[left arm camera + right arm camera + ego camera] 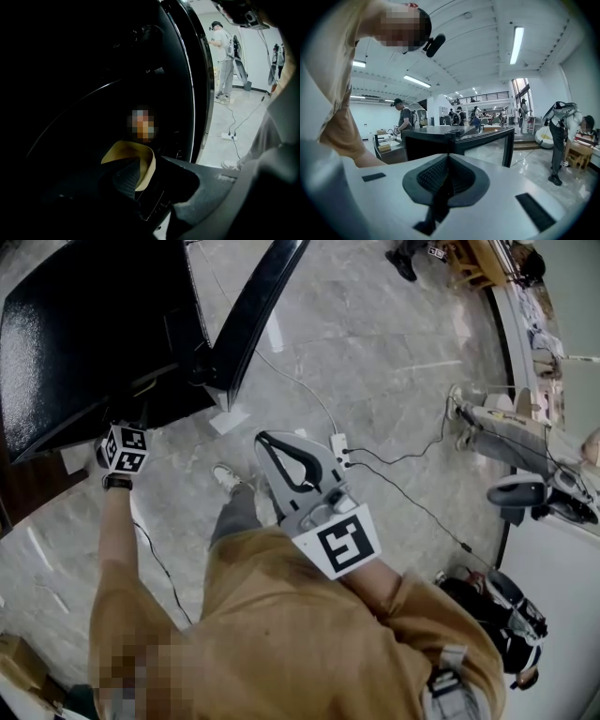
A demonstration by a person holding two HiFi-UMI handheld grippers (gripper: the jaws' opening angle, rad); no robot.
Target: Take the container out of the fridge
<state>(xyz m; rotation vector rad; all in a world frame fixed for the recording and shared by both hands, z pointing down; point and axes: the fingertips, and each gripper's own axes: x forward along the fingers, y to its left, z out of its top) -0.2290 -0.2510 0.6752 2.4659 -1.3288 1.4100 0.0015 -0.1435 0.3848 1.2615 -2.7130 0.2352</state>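
The black fridge (84, 334) stands at the upper left of the head view, its door (253, 306) swung open to the right. My left gripper (125, 442) reaches to the fridge's lower front edge. In the left gripper view its jaws (154, 180) stand apart, open, close against a glossy black fridge surface (117, 70) that mirrors a tan sleeve. I cannot tell whether anything sits between the pads. My right gripper (267, 440) is held away from the fridge in front of my chest, shut (447, 161) with nothing in it. No container shows in any view.
A white power strip (339, 448) with cables lies on the marble floor just past my right gripper. Another person (225, 56) stands beyond the fridge door. A black table (459, 140) and a standing person (560, 136) show in the right gripper view. A dark bag (497, 606) lies at the right.
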